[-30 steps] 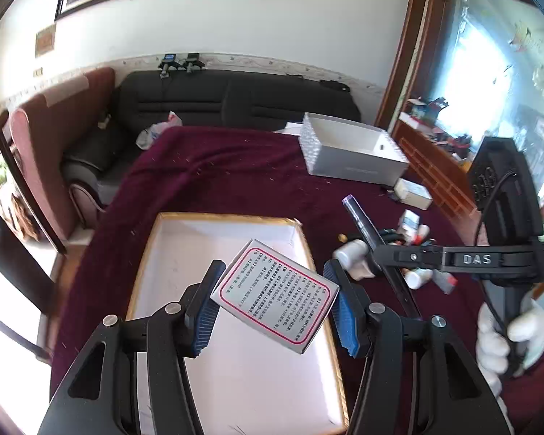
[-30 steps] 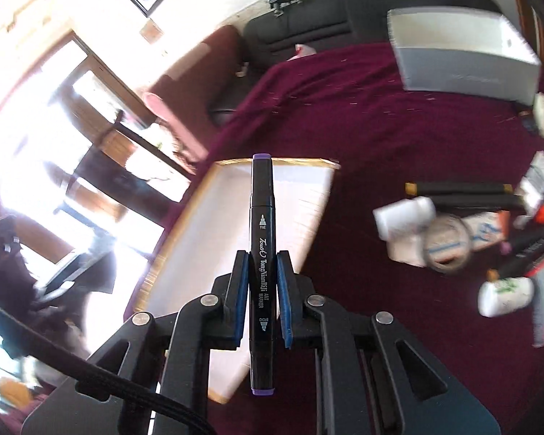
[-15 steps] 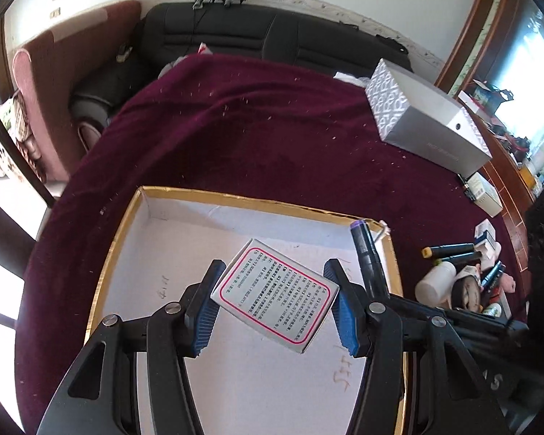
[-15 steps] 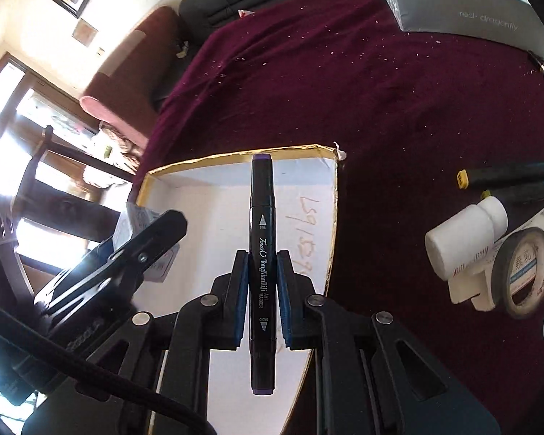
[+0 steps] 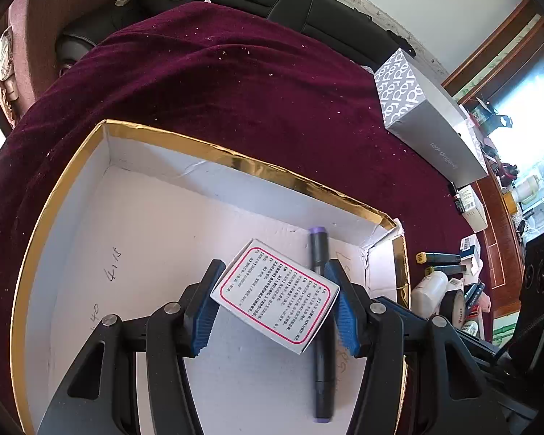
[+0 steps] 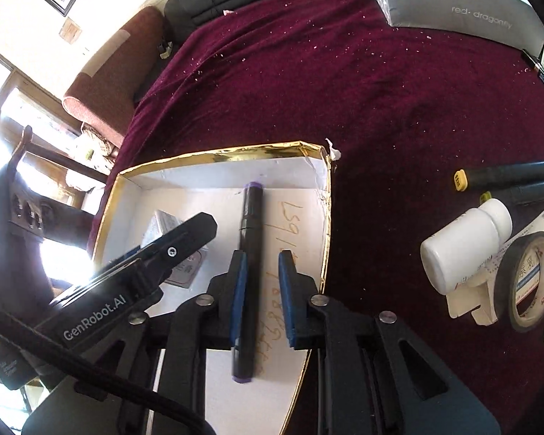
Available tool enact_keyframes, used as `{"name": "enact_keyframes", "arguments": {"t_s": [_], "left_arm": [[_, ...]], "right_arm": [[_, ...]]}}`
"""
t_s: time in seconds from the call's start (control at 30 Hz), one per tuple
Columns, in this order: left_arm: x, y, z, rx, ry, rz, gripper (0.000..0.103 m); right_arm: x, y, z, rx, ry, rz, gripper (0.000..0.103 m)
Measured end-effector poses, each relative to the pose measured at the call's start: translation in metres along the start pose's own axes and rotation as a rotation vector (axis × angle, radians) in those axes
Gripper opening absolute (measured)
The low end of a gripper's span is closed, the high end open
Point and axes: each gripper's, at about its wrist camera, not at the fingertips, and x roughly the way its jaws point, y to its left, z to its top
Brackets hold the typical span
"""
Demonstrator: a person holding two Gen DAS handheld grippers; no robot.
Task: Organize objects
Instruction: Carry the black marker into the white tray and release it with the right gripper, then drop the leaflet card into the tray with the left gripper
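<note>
You can read "red- dragonfly" on the side of the grey box [image 6: 464, 7], and "GenRobot.AI" in white on your left gripper [image 6: 185, 253]. Handwritten numbers run along the floor of the gold-rimmed box [image 6: 235, 154], "4 15" among them in your left view. The print on the small white carton [image 5: 275, 293] is too fine to make out.

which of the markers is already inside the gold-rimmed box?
The purple-capped black marker, lying on the floor of the box between the right gripper jaws, which have just been opening. The yellow-capped marker and its neighbour lie outside on the maroon cloth.
</note>
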Motion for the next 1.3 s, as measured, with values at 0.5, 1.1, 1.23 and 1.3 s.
{"name": "enact_keyframes", "arguments": {"t_s": [0.5,1.1,1.23,1.3], "left_arm": [[-0.024,-0.016,0.004,0.075,-0.095,0.13,0.05],[-0.048,0.046,-0.059,-0.179,-0.181,0.14,0.053],[-0.062,0.046,-0.07,-0.182,-0.217,0.103,0.053],[-0.066,0.045,-0.074,-0.175,-0.238,0.094,0.053]], "right_arm": [[-0.054,-0.009,-0.018,-0.033,-0.169,0.013,0.046],[-0.086,-0.038,-0.04,0.039,-0.215,0.06,0.051],[-0.096,-0.044,-0.045,0.06,-0.227,0.086,0.052],[-0.103,-0.047,-0.05,0.06,-0.243,0.088,0.052]]}}
